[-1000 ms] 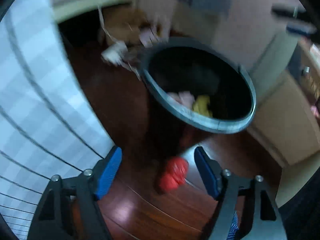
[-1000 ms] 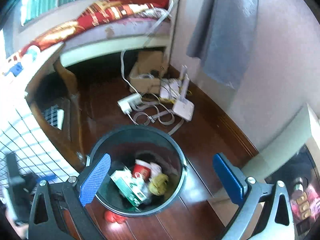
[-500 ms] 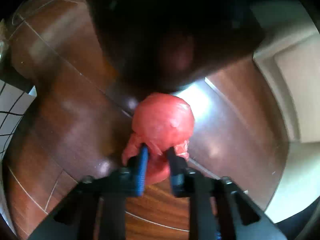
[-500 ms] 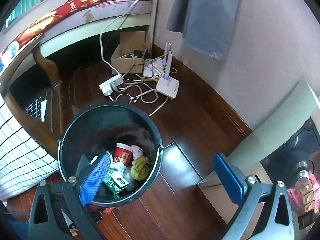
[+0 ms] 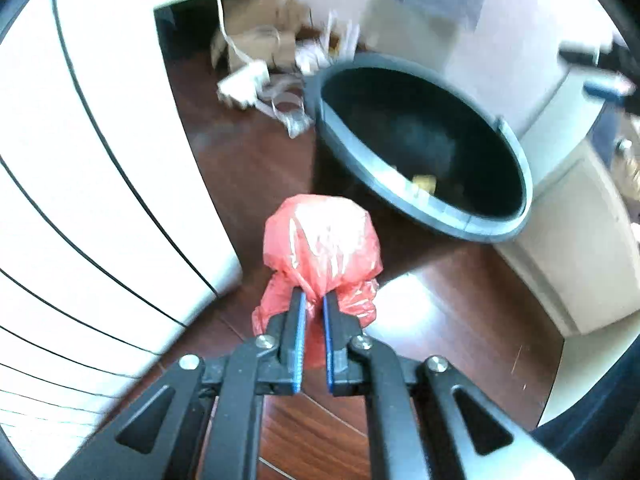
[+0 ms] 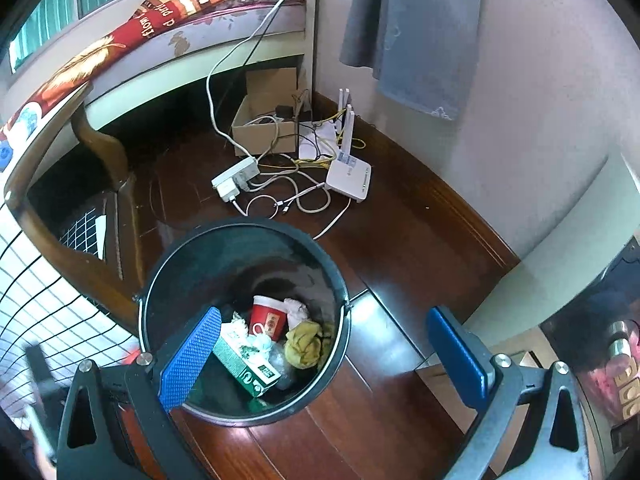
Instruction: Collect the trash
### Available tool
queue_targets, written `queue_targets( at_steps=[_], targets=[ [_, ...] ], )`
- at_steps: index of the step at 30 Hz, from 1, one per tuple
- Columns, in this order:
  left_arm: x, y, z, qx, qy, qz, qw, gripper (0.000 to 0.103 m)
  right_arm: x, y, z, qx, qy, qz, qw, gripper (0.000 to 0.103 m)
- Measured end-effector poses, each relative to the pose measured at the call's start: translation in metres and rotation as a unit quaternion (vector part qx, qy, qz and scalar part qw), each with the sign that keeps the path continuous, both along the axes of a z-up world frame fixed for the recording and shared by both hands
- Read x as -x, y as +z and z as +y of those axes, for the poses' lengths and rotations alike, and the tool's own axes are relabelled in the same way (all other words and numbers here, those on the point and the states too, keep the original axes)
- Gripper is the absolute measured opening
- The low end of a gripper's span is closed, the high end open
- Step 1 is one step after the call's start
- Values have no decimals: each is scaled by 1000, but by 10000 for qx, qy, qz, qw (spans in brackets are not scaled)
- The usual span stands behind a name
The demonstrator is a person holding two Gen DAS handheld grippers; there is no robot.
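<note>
In the left wrist view my left gripper [image 5: 314,300] is shut on a knotted red plastic bag [image 5: 322,238], which hangs clear of the dark wooden floor, just left of and below the black bin [image 5: 472,224]. In the right wrist view my right gripper [image 6: 320,344] stands open above the black bin [image 6: 160,292] with nothing between its fingers. The bin holds a red paper cup [image 6: 267,320], a green carton [image 6: 244,370], a yellow crumpled wad [image 6: 306,344] and white tissues.
A white bedspread with a black grid [image 5: 80,200] fills the left side. Behind the bin lie a power strip [image 6: 236,178], a white router [image 6: 348,176], loose cables and a cardboard box [image 6: 266,120]. A grey cloth [image 6: 420,28] hangs on the wall. A pale cabinet [image 5: 580,240] stands at the right.
My left gripper went down to the red bag on the floor, shut on its knot and lifted it up beside the bin. The right gripper drifted closer over the bin, still open.
</note>
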State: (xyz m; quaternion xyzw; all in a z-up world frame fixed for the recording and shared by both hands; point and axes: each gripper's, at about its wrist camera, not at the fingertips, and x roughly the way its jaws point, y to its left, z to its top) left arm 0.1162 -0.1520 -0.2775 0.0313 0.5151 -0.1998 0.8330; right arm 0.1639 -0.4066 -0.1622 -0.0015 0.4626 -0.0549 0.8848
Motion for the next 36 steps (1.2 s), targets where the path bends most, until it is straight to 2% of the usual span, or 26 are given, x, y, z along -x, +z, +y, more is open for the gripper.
queue_targets(
  at_steps=[5,10,15,19,20,21,22,24,26,28,36],
  targets=[
    [6,63,-6,69,-79,-658,9978,9,9,6,13,63,181,-33,9998,103],
    [-9,105,-23,242,-256,-1074,9936,9,16,19,7,57,109,-184,9998,103],
    [-39,123,-44,316,-493,-1226,9907,9,18,22,-7,28,-82,-238,9997,103],
    [-46,124,-65,259,-681,-1107,9912,10,18,19,-17,82,-192,-209,9996,103],
    [-51,115,-73,204,-728,-972,9924,12,18,19,-20,77,-217,-204,9995,103],
    [-52,111,-77,103,-706,-824,9940,24,18,18,-24,62,-256,-193,9995,103],
    [-56,103,-79,-27,-625,-634,9960,48,18,17,-28,51,-310,-166,9994,103],
    [-59,101,-78,-34,-494,-636,9967,70,19,15,-34,25,-385,-120,9992,103],
    [-56,106,-74,-170,-419,-819,9956,72,19,14,-38,6,-424,-111,9990,103],
    [-54,112,-69,-273,-329,-900,9950,90,18,14,-38,-5,-428,-115,9990,103],
    [-49,153,-34,-357,88,-1353,9901,94,14,28,-14,-4,-180,-319,9993,103]
  ],
)
